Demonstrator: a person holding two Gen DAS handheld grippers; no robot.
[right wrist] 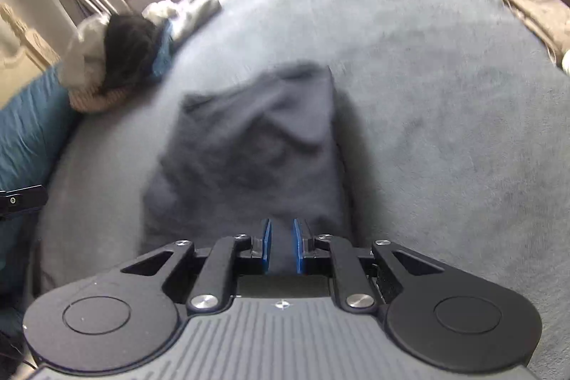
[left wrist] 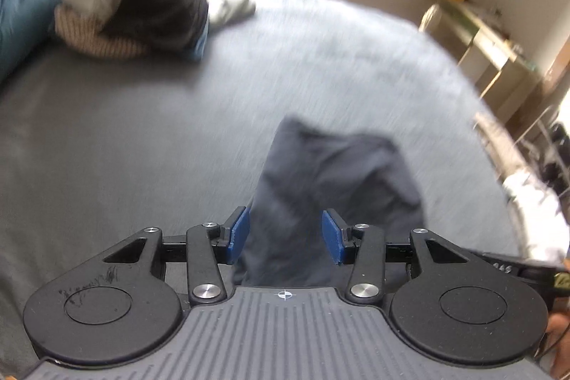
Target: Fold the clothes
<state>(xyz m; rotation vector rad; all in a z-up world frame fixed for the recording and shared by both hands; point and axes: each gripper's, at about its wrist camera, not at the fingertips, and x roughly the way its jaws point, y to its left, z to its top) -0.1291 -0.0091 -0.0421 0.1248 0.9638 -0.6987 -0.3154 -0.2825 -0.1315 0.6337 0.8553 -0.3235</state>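
A dark grey garment (left wrist: 335,180) hangs bunched in front of my left gripper (left wrist: 286,235). Its blue pads (left wrist: 238,234) stand wide apart, open, with the cloth running between them without being pinched. In the right wrist view the same garment (right wrist: 256,145) spreads out over the grey bed. My right gripper (right wrist: 282,246) has its blue pads (right wrist: 266,246) drawn close, shut on a fold of the cloth's near edge. Both views are blurred by motion.
The grey bedspread (left wrist: 320,59) fills both views. A pile of other clothes (left wrist: 135,6), black, white, beige and blue, lies at the far left by a blue pillow (left wrist: 21,13). Shelves (left wrist: 491,48) stand past the bed's right edge. A patterned cloth (right wrist: 538,13) lies at the right.
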